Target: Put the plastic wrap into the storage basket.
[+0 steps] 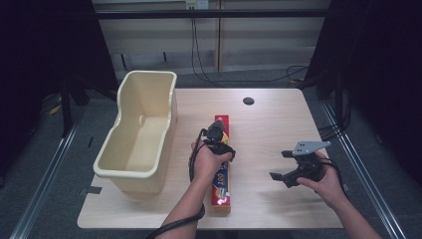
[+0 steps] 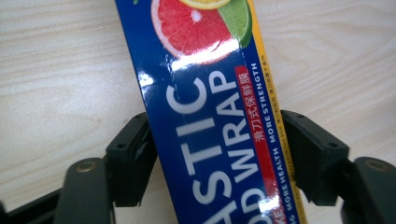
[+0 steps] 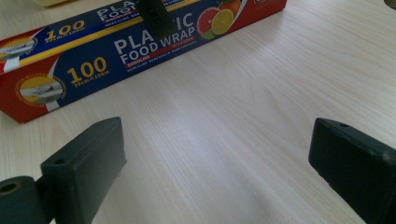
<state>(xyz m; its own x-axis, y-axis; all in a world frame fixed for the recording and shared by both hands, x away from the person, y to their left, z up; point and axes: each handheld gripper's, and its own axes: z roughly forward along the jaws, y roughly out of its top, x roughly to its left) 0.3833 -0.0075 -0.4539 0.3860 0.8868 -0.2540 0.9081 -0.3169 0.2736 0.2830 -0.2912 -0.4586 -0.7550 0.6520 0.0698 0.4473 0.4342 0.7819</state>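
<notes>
Centrally on the pale wooden table (image 1: pixel 268 112) lies a long blue and red plastic wrap box (image 1: pixel 222 169), just right of a cream plastic tub (image 1: pixel 139 134). From above, the left gripper (image 2: pixel 215 156) clamps the box across its width, both black pads pressing its long sides. Its hand covers the middle of the box in the high view. Well apart to the right, the right gripper (image 3: pixel 217 163) hangs above bare wood, jaws spread wide, holding nothing. Small print on the box is unreadable.
</notes>
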